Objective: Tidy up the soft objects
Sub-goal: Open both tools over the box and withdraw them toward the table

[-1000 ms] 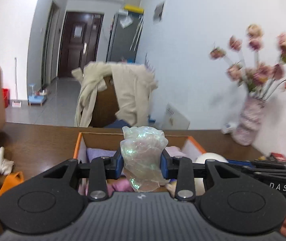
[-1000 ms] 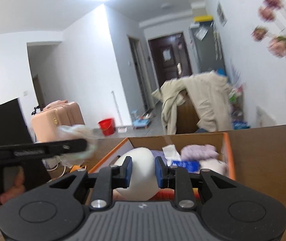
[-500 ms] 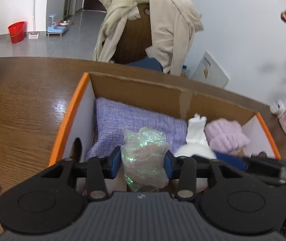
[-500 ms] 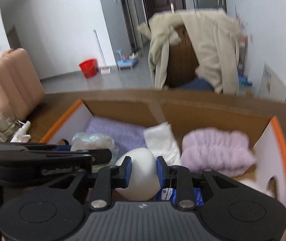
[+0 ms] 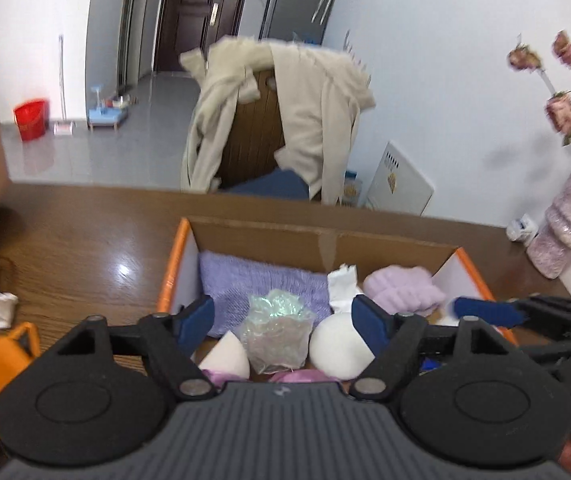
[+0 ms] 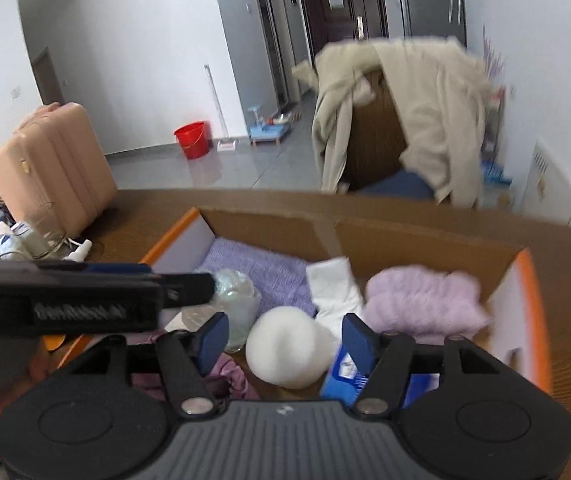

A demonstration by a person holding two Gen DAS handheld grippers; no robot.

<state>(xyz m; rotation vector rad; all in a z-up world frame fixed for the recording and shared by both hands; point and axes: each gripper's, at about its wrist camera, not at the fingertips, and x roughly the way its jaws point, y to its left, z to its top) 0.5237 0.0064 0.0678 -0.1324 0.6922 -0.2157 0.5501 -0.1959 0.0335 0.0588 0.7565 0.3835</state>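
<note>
Release: Since both items now lie in the box (image 5: pixel 385 246) with the pads clear of them, the drop is judged done; each gripper is best drawn back and up, so that no pad drags a soft thing out again.
Left gripper (image 5: pixel 285 320): jaws have just been opening and stand spread; the bag (image 5: pixel 277 334) sits between them, untouched by either pad.
Right gripper (image 6: pixel 285 338): jaws have just been opening and stand spread; the ball (image 6: pixel 287 352) lies between them with a gap on each side.
Care: the two grippers are crowded at the near edge of the box, the left one crossing the right view's left side, so they are better withdrawn one at a time.
Bag: thin, crinkled clear film with a greenish iridescent sheen, stuffed and lumpy; likely to spring back after squeezing.
Ball: white, matte, smooth, rounded like foam.
Wedge (image 5: pixel 225 354): a small white piece with a pointed top is seen just left of the bag.
Knit (image 5: pixel 245 280): lilac, ribbed, folded flat at the far left of the box.
Plush (image 6: pixel 425 300): pale purple, fluffy, bunched at the far right.
Tissue (image 6: pixel 335 288): white, crumpled, between knit and plush.
Box: brown cardboard inside, orange rim, open-topped, resting on the dark wood counter (image 5: pixel 85 248).
</note>
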